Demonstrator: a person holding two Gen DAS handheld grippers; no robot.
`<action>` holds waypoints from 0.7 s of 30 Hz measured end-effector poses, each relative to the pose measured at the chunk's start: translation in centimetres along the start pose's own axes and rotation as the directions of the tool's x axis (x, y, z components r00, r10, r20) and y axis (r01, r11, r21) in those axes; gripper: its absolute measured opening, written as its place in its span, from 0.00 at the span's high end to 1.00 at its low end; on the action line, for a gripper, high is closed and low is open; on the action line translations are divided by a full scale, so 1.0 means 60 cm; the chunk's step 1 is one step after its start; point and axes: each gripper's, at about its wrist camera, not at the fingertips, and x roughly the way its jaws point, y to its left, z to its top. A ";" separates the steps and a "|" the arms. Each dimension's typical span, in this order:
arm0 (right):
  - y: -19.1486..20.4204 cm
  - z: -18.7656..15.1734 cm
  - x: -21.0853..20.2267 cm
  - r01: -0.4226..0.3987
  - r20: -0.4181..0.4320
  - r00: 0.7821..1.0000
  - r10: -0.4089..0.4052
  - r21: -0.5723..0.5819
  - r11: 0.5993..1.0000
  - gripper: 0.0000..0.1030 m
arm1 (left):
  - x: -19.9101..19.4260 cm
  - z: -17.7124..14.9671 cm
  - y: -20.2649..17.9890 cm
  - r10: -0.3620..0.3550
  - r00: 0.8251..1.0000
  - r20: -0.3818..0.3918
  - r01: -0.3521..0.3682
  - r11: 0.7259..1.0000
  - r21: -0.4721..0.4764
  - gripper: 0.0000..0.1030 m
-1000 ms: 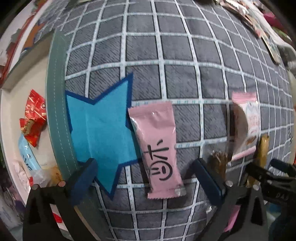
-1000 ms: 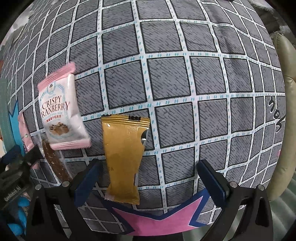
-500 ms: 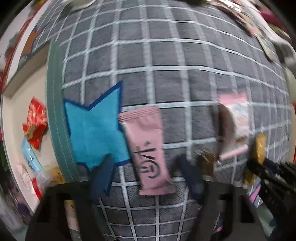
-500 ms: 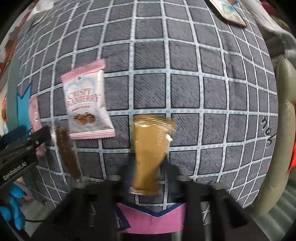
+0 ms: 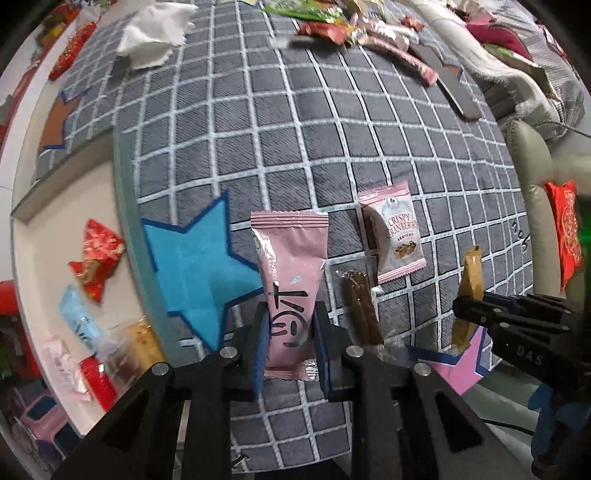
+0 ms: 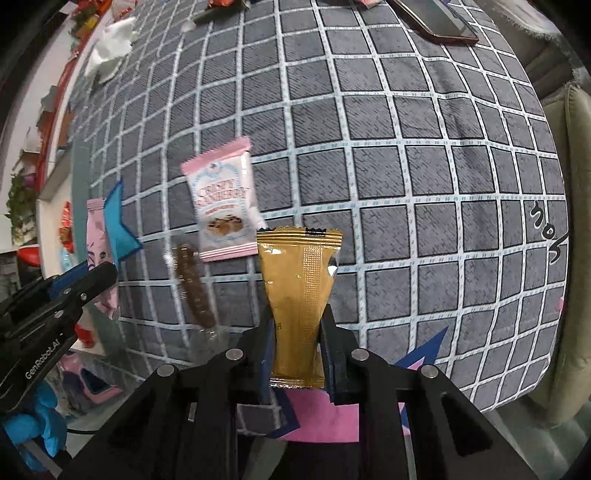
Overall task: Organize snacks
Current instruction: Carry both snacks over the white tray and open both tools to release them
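Note:
My left gripper [image 5: 289, 343] is shut on a pink snack packet [image 5: 290, 273] and holds it lifted above the grey checked cloth [image 5: 295, 147]. My right gripper [image 6: 297, 345] is shut on a gold snack packet [image 6: 299, 291], also lifted; the packet shows in the left wrist view [image 5: 470, 284]. A pink-and-white Crispy Cranberry packet [image 6: 221, 206] and a clear-wrapped brown stick [image 6: 194, 284] lie on the cloth between the two grippers. The left gripper's pink packet shows in the right wrist view [image 6: 96, 236].
A white tray [image 5: 33, 236] at the left holds several snacks, among them a red packet [image 5: 96, 262]. A blue star patch [image 5: 195, 273] and a pink star patch [image 6: 317, 417] lie on the cloth. More snacks [image 5: 332, 22], a white tissue [image 5: 151, 33] and a dark phone [image 6: 436, 18] lie at the far edge.
Both grippers went from open to shut. The left took hold of the pink packet, the right of the gold packet, and both lifted away from the cloth.

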 end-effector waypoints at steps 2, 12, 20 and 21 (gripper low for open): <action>0.012 -0.004 -0.008 -0.011 0.006 1.000 0.011 -0.008 1.000 0.77 | -0.010 -0.004 0.027 0.012 1.000 0.013 -0.012 1.000 0.000 0.76; 0.122 0.006 -0.026 -0.048 0.013 0.999 0.050 -0.118 0.992 0.77 | -0.060 -0.040 0.125 0.041 0.998 0.052 -0.037 0.997 -0.071 0.76; 0.257 0.038 -0.018 -0.052 0.002 0.998 0.056 -0.308 0.950 0.77 | -0.085 -0.069 0.230 0.069 0.994 0.080 -0.052 0.978 -0.201 0.76; 0.278 0.041 -0.016 -0.053 0.000 0.998 0.056 -0.332 0.942 0.77 | -0.085 -0.072 0.241 0.073 0.994 0.080 -0.054 0.975 -0.216 0.76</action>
